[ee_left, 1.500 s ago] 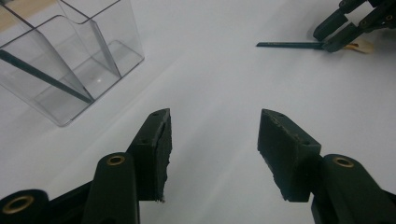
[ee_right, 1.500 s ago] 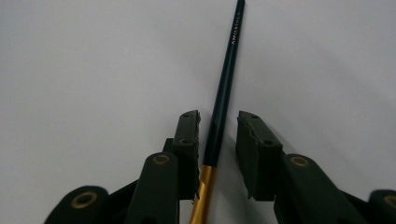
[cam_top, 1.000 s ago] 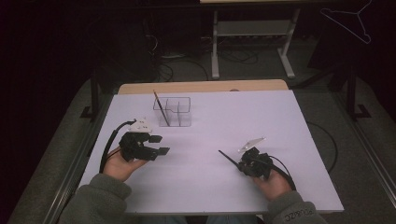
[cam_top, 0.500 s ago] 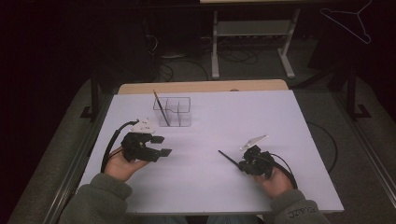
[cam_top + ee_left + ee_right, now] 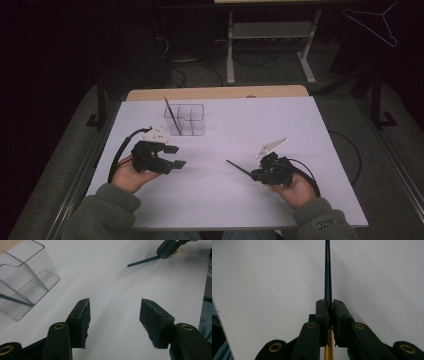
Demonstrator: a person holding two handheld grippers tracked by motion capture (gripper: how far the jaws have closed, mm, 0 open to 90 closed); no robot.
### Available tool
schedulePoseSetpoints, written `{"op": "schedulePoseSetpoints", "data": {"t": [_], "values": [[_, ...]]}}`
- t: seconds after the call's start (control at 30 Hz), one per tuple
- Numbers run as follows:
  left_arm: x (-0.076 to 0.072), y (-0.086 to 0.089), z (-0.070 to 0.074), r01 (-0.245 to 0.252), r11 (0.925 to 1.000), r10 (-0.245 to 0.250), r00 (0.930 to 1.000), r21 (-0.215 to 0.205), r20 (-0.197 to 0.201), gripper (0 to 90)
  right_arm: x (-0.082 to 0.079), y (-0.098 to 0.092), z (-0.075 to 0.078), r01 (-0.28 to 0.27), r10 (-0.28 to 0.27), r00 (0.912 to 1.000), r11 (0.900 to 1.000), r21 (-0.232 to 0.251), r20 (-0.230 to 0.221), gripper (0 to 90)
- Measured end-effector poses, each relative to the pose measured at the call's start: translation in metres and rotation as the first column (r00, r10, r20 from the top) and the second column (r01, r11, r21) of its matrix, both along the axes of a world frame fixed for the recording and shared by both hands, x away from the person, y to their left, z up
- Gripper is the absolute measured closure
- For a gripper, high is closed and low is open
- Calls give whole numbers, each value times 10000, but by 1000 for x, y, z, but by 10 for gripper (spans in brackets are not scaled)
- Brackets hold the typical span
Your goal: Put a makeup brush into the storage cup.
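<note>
While the right gripper (image 5: 260, 173) is clamping a dark pencil (image 5: 328, 272) between its closed jaws, the carrying step looks to be the one in hand: the pencil is lifted off the white table (image 5: 280, 130) and is pointing out toward the left and slightly far side of the scene. In the right gripper view the shaft is running straight up from between the pads, with a yellow part of it showing below the jaws. The left gripper (image 5: 175, 156) is hovering at the near left with its jaws standing wide apart and nothing between them; its own view is looking across bare table toward the other gripper and the pencil (image 5: 143, 261) it is holding.

A clear organiser box (image 5: 186, 120) is standing on the far left part of the table, well apart from the held pencil, and another pencil (image 5: 173, 116) is already leaning in one of its compartments. Judging from that, the next move is probably calling for the right hand (image 5: 295, 192) to swing the pencil farther left and away, tip it more upright, bring its point over an open compartment and only then loosen the jaws. The thin walls could catch the tip, so a careful line-up seems needed.
</note>
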State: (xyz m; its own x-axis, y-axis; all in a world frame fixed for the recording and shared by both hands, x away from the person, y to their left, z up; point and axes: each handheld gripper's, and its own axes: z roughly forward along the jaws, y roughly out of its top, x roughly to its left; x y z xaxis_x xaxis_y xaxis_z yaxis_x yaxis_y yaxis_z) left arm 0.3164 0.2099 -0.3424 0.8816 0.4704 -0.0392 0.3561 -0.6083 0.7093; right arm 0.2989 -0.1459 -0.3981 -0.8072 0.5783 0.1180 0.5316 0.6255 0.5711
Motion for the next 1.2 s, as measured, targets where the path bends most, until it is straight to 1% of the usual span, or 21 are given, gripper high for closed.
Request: {"op": "schedulePoseSetpoints", "data": {"t": [0.03, 0.1, 0.13, 0.17, 0.2, 0.23, 0.3, 0.47, 0.57, 0.73, 0.77, 0.8, 0.83, 0.9, 0.93, 0.97, 1.0, 1.07, 1.13, 1.17, 1.2], "values": [[-1, -1, 1, 52, 10000, -52, 10000, -7, -23, 414, 0, 0, 0, 0, 0, 10000, 10000, 0, 0, 825], [-2, -5, 4, 365, 9993, -365, 9993, 89, -10, 413, -2, 5, 10, -465, 465, 9989, 9988, 120, 23, 825], [-2, -5, 4, 365, 9993, -365, 9993, 89, -10, 413, -2, 5, 10, -465, 465, 9989, 9988, 120, 23, 825], [-2, -6, 5, 441, 9990, -441, 9990, 92, 22, 412, -2, 9, 17, -749, 748, 9972, 9971, 116, 82, 825], [-3, -8, 6, 524, 9986, -524, 9986, 101, 62, 412, -2, 9, 17, -749, 748, 9972, 9971, 116, 82, 825], [-4, -10, 6, 558, 9984, -558, 9984, 33, -3, 412, -3, 12, 22, -1020, 1018, 9946, 9947, 106, 189, 826], [-5, -13, 8, 702, 9975, -702, 9975, 15, 0, 413, -3, 14, 24, -1165, 1163, 9929, 9932, 81, 232, 825], [-8, -20, 13, 1171, 9931, -1171, 9931, 85, 6, 413, -2, 25, 33, -1946, 1944, 9802, 9809, 3, 363, 825], [-10, -25, 15, 1441, 9894, -1440, 9896, 155, -56, 413, -2, 33, 37, -2403, 2402, 9700, 9707, -25, 361, 825], [-13, -35, 16, 1967, 9795, -1966, 9805, 428, -57, 420, -3, 45, 41, -2907, 2907, 9560, 9568, -60, 386, 825], [-14, -37, 15, 2039, 9779, -2035, 9790, 460, -141, 425, -4, 50, 43, -3067, 3067, 9511, 9518, -65, 372, 825], [-15, -39, 15, 2168, 9748, -2162, 9762, 517, -179, 425, -4, 50, 43, -3067, 3067, 9511, 9518, -65, 372, 825], [-16, -42, 15, 2252, 9728, -2243, 9743, 552, -210, 432, -5, 54, 45, -3290, 3293, 9434, 9442, -127, 394, 825], [-17, -47, 14, 2501, 9658, -2487, 9682, 680, -274, 435, -5, 57, 45, -3359, 3363, 9409, 9418, -151, 413, 825], [-18, -48, 13, 2493, 9662, -2471, 9682, 653, -397, 439, -5, 59, 46, -3479, 3480, 9366, 9375, -108, 397, 825], [-18, -50, 13, 2650, 9613, -2627, 9641, 757, -394, 440, -6, 61, 46, -3547, 3550, 9341, 9349, -136, 386, 825], [-19, -53, 12, 2680, 9607, -2650, 9630, 722, -493, 441, -6, 63, 47, -3586, 3588, 9327, 9334, -135, 376, 825], [-18, -57, 11, 2940, 9516, -2902, 9555, 895, -532, 451, -6, 67, 47, -3800, 3802, 9242, 9249, -122, 367, 825], [-19, -60, 9, 3038, 9478, -2990, 9523, 964, -615, 461, -6, 70, 47, -3962, 3962, 9177, 9181, -72, 298, 825], [-19, -62, 8, 3154, 9436, -3100, 9485, 1007, -656, 467, -7, 72, 48, -3972, 3974, 9173, 9177, -101, 258, 825], [-20, -64, 7, 3238, 9400, -3176, 9455, 1071, -713, 477, -7, 74, 47, -4071, 4072, 9128, 9133, -104, 319, 825]]}}
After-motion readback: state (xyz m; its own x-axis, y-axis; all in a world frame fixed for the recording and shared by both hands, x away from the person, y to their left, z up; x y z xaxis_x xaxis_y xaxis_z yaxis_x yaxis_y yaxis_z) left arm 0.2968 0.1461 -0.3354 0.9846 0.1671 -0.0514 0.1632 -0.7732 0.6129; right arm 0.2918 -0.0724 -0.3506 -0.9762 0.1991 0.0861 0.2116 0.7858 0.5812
